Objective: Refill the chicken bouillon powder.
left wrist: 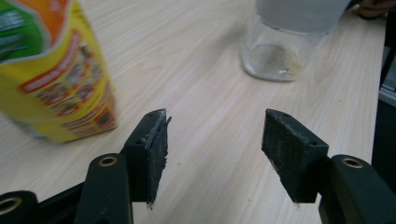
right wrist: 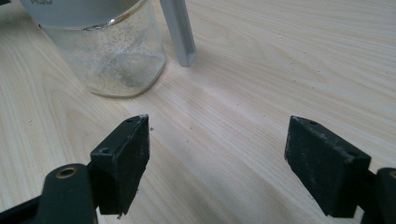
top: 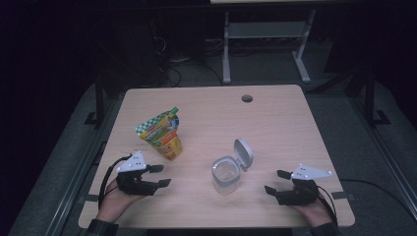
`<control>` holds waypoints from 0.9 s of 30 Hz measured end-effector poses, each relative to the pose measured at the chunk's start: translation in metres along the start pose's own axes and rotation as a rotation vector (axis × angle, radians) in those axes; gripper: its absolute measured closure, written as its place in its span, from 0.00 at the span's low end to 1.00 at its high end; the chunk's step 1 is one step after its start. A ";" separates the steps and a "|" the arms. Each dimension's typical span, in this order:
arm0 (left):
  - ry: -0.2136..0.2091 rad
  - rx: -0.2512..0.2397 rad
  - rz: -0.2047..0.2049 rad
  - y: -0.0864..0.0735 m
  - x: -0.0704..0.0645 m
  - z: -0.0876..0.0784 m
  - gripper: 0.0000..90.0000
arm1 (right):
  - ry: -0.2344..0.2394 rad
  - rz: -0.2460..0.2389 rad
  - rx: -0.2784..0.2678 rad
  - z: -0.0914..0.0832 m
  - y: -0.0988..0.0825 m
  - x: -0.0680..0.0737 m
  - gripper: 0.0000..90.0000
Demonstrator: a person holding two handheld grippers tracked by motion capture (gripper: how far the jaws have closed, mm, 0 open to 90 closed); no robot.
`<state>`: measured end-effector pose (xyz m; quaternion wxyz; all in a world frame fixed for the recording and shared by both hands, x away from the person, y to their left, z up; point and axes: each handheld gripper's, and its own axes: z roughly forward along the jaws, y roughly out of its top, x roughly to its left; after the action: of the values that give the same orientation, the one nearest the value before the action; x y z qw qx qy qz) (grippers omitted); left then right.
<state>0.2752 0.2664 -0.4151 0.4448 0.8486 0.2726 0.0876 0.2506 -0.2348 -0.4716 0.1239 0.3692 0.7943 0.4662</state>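
Two grippers are resting low over the table [top: 275, 118] in the high view: the left gripper [top: 161, 175] sitting just below the snack pouch [top: 162, 133], the right gripper [top: 276, 182] sitting right of the clear jar [top: 226, 173], whose hinged lid [top: 244, 153] is standing open.

In the left gripper view, its jaws are standing apart with bare wood between them; the pouch is showing blurred and cut off at the left edge, the jar cut off at the top.

In the right gripper view, its jaws are gaping wide, gripping nothing; the jar's rim is running out of frame.
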 end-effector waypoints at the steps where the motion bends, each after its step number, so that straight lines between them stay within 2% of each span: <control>1: 0.006 -0.001 0.003 -0.001 0.002 -0.002 0.46 | 0.000 -0.001 0.000 0.000 0.000 0.000 0.24; 12: 0.049 -0.009 -0.019 -0.005 0.018 -0.017 0.45 | 0.009 -0.015 0.012 0.002 0.000 0.002 0.24; 17: 0.084 -0.021 -0.019 -0.005 0.025 -0.025 0.45 | 0.006 -0.015 0.008 0.002 0.000 0.001 0.24; 21: 0.110 -0.033 -0.034 -0.006 0.032 -0.034 0.45 | 0.007 -0.018 0.013 0.003 0.000 0.001 0.24; 27: 0.117 -0.045 -0.046 -0.005 0.042 -0.041 0.45 | 0.009 -0.013 0.016 0.004 0.000 0.002 0.24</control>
<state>0.2931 0.3203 -0.3989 0.4487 0.8254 0.3157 0.1330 0.2516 -0.2313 -0.4732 0.1204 0.3628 0.8010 0.4608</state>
